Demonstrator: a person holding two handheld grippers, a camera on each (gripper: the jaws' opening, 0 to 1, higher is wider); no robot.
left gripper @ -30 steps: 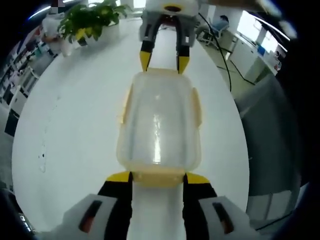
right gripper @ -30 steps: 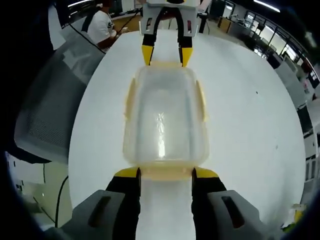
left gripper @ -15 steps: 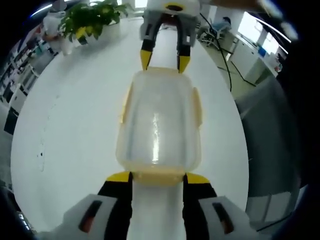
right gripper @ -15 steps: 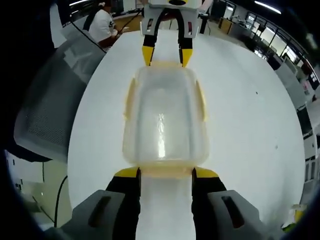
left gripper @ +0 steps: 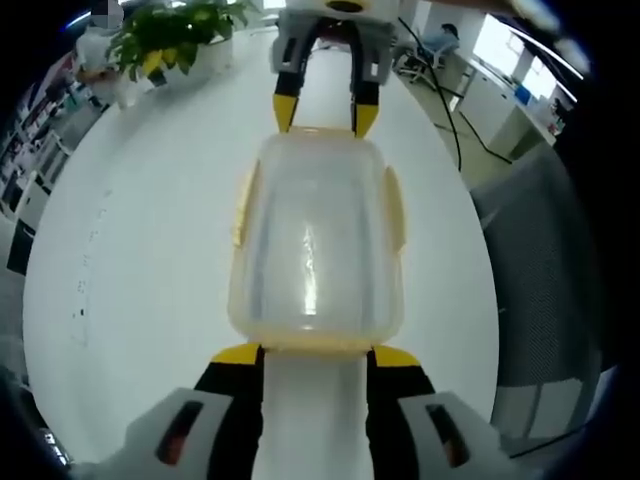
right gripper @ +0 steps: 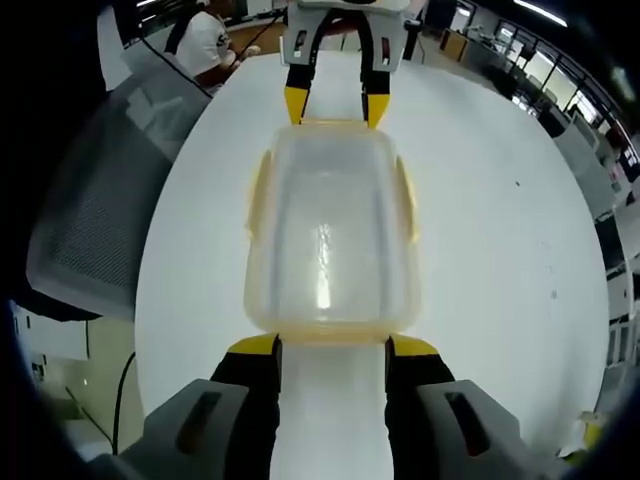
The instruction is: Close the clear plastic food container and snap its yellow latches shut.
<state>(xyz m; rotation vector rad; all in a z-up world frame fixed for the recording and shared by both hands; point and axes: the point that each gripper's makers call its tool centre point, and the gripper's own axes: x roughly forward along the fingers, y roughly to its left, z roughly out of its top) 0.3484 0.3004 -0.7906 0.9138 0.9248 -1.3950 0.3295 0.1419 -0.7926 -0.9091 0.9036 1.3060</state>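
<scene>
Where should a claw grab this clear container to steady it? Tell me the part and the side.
Grip a short end of the container, coming in flat along the table. Its long sides carry yellow latches, while the short ends give a straight rim between open jaws.

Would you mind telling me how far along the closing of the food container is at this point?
The lid looks seated on the clear container, so closing seems done. In hand: the left tool and right tool sit open at opposite short ends, at the end latches. The yellow side latches look folded down; whether any latch has clicked shut cannot be told, so snapping and checking them remains.
</scene>
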